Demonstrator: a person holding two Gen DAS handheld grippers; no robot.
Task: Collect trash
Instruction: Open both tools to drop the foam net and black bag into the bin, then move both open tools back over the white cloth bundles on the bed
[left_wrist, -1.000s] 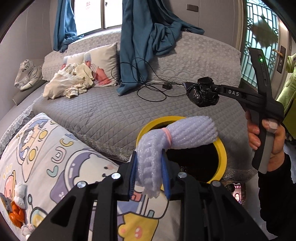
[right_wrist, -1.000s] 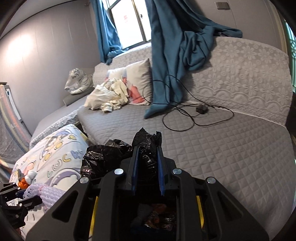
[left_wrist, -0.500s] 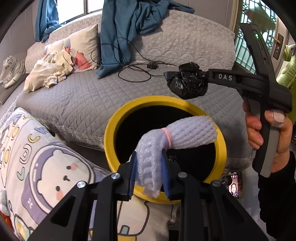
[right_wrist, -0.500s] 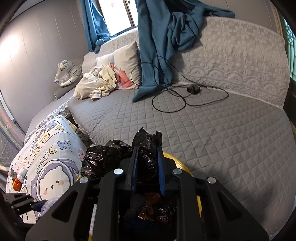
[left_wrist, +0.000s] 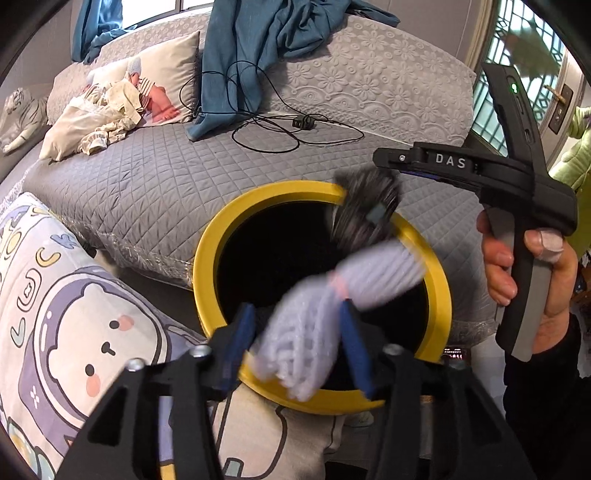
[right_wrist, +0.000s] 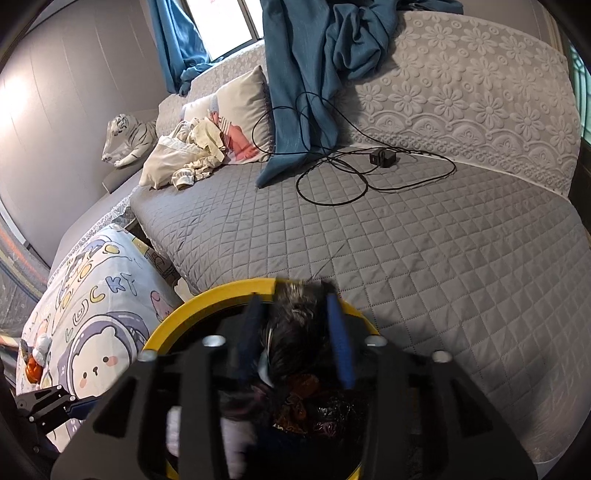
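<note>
A yellow-rimmed trash bin (left_wrist: 207, 254) stands below both grippers; its rim also shows in the right wrist view (right_wrist: 207, 299). My left gripper (left_wrist: 295, 339) is open, and the white foam net (left_wrist: 332, 306) is blurred, dropping between the fingers over the bin mouth. My right gripper (right_wrist: 295, 328) is open, and the black plastic bag (right_wrist: 295, 332) falls blurred between its fingers. The bag (left_wrist: 364, 214) also shows in the left wrist view, below the right gripper (left_wrist: 391, 162). Trash lies inside the bin (right_wrist: 314, 406).
A grey quilted sofa (left_wrist: 155, 184) lies behind the bin with a black cable and charger (right_wrist: 382, 158), a blue cloth (right_wrist: 306, 74), a pillow and clothes (right_wrist: 192, 151). A cartoon-print cushion (left_wrist: 74, 325) is left of the bin.
Both grippers have opened over the bin. The foam net and the black bag have been let go and are falling toward the bin.
</note>
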